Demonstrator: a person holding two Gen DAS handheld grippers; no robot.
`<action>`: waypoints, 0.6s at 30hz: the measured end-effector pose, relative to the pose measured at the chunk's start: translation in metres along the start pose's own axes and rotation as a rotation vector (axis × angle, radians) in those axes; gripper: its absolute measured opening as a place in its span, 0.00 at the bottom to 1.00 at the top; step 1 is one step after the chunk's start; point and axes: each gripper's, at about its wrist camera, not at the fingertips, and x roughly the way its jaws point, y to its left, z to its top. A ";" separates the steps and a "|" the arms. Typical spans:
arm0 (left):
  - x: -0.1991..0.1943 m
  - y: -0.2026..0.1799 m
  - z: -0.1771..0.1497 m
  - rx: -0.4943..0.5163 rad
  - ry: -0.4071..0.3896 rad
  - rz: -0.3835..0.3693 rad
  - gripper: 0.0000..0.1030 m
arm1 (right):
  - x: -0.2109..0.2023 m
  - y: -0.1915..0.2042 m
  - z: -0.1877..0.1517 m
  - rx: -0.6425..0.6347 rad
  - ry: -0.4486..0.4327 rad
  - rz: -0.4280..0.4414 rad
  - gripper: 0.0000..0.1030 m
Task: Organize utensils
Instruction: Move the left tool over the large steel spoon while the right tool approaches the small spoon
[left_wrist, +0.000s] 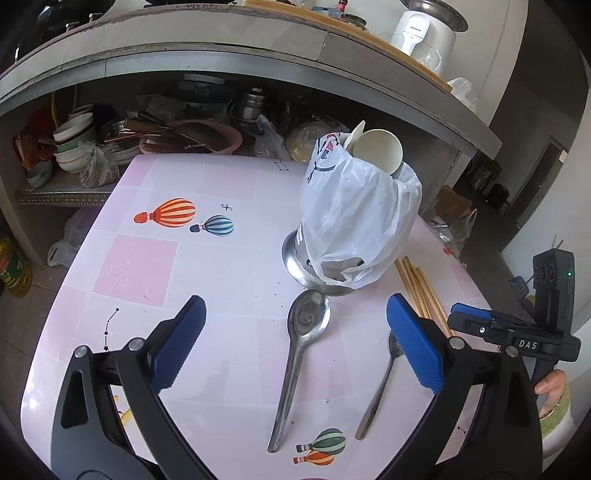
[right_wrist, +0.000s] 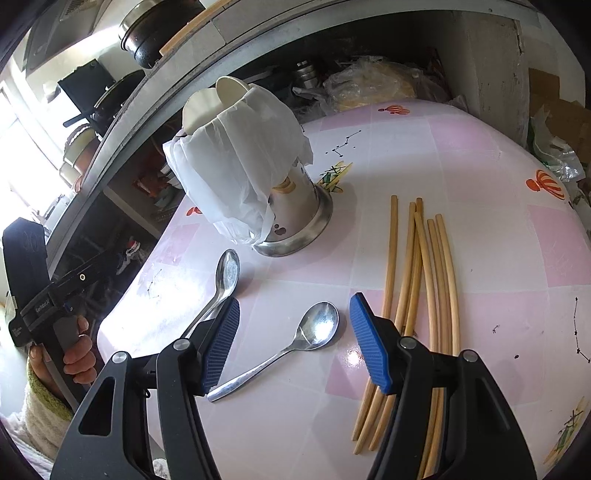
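A metal utensil holder stands on the pink table, draped in a white plastic bag with pale ladles sticking out. In front of it lie a large steel spoon, a smaller spoon and several wooden chopsticks. My left gripper is open wide above the large spoon, which lies between its fingers untouched. My right gripper is open over the smaller spoon, with the chopsticks just right of it.
Behind the table a concrete shelf holds stacked bowls, pans and bags underneath. A white appliance stands on top. An oil bottle sits on the floor at left. A hand grips the left tool's handle.
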 end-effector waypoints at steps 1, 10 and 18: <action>0.000 0.000 0.001 0.001 -0.001 0.000 0.92 | 0.000 -0.001 0.000 0.003 0.001 0.000 0.59; -0.002 -0.004 0.004 0.023 -0.023 -0.025 0.92 | 0.001 -0.005 0.001 0.012 -0.003 0.005 0.59; -0.002 -0.005 0.005 0.030 -0.027 -0.072 0.92 | 0.001 -0.005 0.002 0.012 -0.003 0.007 0.59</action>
